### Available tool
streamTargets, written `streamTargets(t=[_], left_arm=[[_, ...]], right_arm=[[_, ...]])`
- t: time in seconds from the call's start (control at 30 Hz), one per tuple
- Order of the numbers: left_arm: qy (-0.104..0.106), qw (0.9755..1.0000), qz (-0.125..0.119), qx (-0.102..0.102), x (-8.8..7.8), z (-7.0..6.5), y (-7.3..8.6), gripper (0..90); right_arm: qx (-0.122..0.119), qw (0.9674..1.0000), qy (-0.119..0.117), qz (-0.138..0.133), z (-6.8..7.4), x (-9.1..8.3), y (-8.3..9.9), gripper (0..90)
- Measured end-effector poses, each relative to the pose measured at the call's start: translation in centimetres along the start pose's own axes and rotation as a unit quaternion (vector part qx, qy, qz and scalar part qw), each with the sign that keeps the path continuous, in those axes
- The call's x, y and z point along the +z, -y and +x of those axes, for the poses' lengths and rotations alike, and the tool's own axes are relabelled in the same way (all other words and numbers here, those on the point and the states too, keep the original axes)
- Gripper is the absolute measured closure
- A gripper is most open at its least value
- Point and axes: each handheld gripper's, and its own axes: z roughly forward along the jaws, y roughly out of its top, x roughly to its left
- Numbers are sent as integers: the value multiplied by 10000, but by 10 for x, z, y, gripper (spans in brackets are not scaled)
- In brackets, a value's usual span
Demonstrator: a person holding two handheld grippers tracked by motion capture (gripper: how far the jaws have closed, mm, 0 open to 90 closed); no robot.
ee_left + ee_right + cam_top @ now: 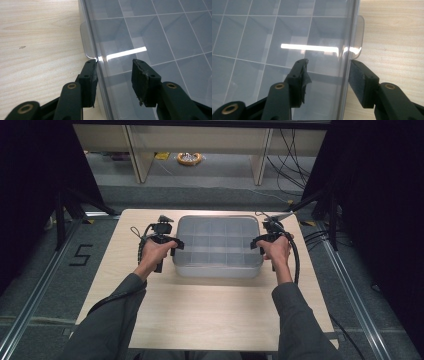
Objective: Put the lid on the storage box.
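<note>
Wooden tabletop [210, 320], one. Clear plastic divided box [218, 245], one, lid shut, lying centre toward twelve o'clock. Tongs, two: left tongs [113, 75] at its nine o'clock edge, right tongs [328, 75] at three o'clock, each straddling the lid rim, parted, not yet clamped. Judged: grasp under way; lifting remains.

this looks like a lab or test room: a plain wooden table [200, 310] stands between black curtains [30, 195], metal rails [30, 305] run along a grey floor marked with a number 5 [81, 255], and loose cables [292, 160] trail under bare benches [200, 145] behind.
</note>
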Motion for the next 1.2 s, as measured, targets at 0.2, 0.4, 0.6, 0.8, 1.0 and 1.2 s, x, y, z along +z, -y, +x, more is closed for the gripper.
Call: streamTargets(t=[0.2,0.4,0.6,0.8,1.0,1.2], left_arm=[[-46,10000,-30,15,0,-1,0,551],[2,9999,-63,-84,0,-2,1,548],[136,9997,-172,-97,-5,1,1,532],[177,9997,-159,-86,-8,5,1,523],[236,9996,-107,-90,-6,6,3,531],[270,9996,-22,-63,-5,5,3,528]], right_arm=[[-77,10000,15,52,-5,3,4,577],[109,9999,-69,2,-8,0,7,628],[-5,10000,-28,7,-8,0,8,611],[-216,9997,52,-76,-12,-1,9,586],[-132,9999,-61,-41,-11,-1,11,601],[-251,9997,6,-61,-10,0,11,598]])
